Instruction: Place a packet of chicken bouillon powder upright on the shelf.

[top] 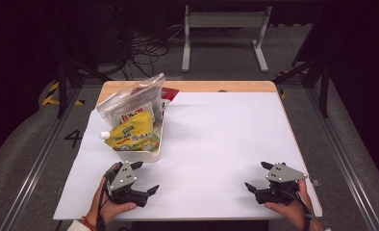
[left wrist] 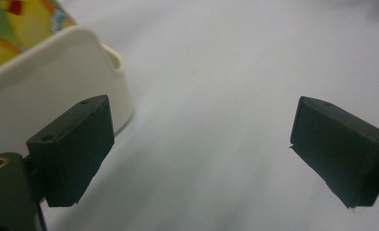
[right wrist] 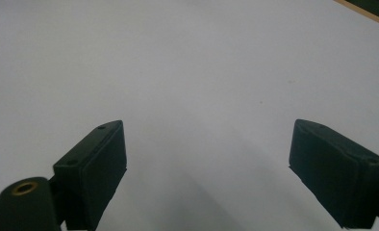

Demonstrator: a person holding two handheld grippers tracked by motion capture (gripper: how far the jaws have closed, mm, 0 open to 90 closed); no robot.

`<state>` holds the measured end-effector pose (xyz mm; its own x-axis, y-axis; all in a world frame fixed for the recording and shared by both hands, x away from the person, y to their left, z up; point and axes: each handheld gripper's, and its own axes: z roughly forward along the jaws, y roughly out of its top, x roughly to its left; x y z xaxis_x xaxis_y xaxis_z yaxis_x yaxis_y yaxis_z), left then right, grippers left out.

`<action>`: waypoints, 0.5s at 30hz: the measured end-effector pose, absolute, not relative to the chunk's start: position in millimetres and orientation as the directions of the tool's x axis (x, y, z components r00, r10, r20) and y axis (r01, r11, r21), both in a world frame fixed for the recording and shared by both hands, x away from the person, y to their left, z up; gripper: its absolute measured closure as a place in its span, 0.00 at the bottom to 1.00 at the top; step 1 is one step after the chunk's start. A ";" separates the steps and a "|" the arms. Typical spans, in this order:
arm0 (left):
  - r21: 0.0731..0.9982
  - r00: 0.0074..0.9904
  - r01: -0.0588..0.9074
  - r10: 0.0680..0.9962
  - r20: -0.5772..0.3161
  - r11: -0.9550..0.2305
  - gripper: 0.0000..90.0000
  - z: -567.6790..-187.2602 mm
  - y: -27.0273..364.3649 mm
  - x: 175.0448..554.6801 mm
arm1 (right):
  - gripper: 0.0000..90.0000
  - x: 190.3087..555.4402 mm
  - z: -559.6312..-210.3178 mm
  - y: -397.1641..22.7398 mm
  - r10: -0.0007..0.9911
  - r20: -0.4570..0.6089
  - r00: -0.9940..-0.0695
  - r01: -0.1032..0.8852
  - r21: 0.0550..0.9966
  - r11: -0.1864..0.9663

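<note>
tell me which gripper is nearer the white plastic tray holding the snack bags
Left. The left gripper sits just in front of the white plastic tray, open and empty. The right gripper is far across the white table.

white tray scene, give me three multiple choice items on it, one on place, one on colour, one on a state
1. Where does the white tray sit?
A. far right corner
B. left part of the table, ahead of the left tongs
C. on the floor

2. What colour is the spouted pouch in the tray?
A. mostly yellow
B. blue
C. black

3. How do the right tongs stand?
A. shut on the pouch
B. shut on nothing
C. open, nothing between them

Key: 1 B, the high view shows it left of centre; 2 A, its yellow front shows; 3 C, bare white table lies between the jaws.
</note>
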<state>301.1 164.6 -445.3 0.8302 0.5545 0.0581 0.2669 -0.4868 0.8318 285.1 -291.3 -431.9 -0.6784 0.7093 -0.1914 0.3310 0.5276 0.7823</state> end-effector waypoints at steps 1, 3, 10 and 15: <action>0.825 0.836 0.266 0.545 0.060 -0.499 0.09 -447.2 160.3 301.7 | 0.14 284.5 -432.9 -293.0 0.712 -0.193 -0.675 0.334 0.780 0.528; 0.817 0.846 0.261 0.530 0.063 -0.514 0.09 -449.2 155.2 302.5 | 0.14 283.4 -435.3 -296.1 0.718 -0.186 -0.670 0.344 0.780 0.523; 0.804 0.857 0.255 0.511 0.070 -0.538 0.09 -453.8 153.8 302.9 | 0.13 283.4 -440.0 -295.9 0.718 -0.191 -0.669 0.354 0.767 0.535; 0.808 0.858 0.270 0.512 0.045 -0.523 0.09 -453.3 158.9 301.6 | 0.13 283.0 -440.9 -291.1 0.712 -0.198 -0.674 0.347 0.766 0.542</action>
